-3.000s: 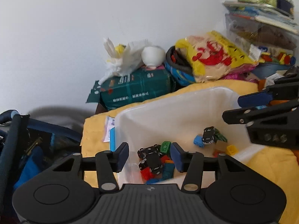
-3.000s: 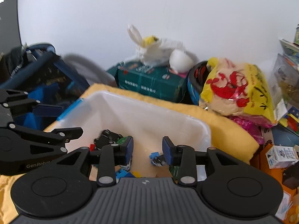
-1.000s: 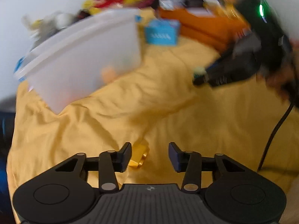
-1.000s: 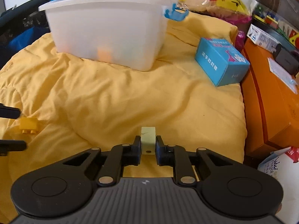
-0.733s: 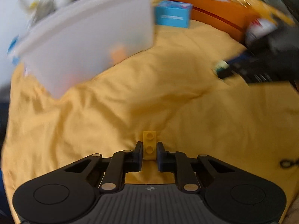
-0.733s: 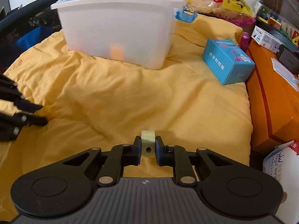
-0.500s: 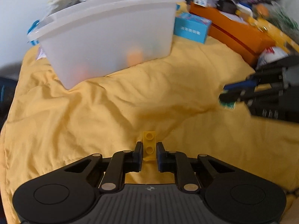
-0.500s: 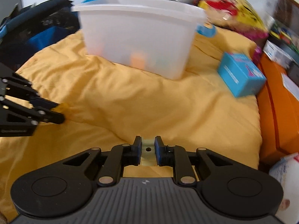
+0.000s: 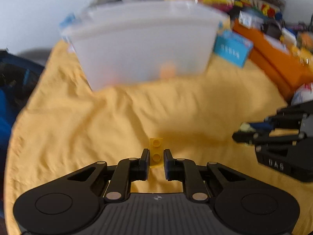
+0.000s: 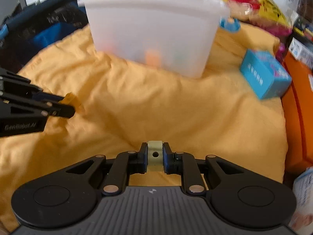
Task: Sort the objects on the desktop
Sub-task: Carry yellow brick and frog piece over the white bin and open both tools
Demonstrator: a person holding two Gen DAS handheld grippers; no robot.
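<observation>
My left gripper (image 9: 156, 155) is shut on a small yellow brick (image 9: 156, 152), held above the yellow cloth (image 9: 97, 127). My right gripper (image 10: 155, 154) is shut on a pale green brick (image 10: 155, 155). Ahead of both stands a translucent white bin (image 9: 144, 45), also in the right wrist view as the bin (image 10: 154, 29), with coloured pieces showing dimly through its wall. In the right wrist view the left gripper (image 10: 66, 105) enters from the left with its yellow brick (image 10: 71, 99). The right gripper (image 9: 242, 132) shows at the right edge of the left wrist view.
A blue carton (image 10: 265, 74) lies on the cloth right of the bin. An orange box (image 9: 277, 58) runs along the right side. A yellow and red bag (image 10: 254, 5) and other clutter sit behind the bin. Dark blue bags (image 10: 39, 31) stand at the left.
The left gripper closed on the yellow brick that lay on the cloth and lifted it. Both grippers have moved toward the white bin, which now looms larger. The right kept its pale green brick.
</observation>
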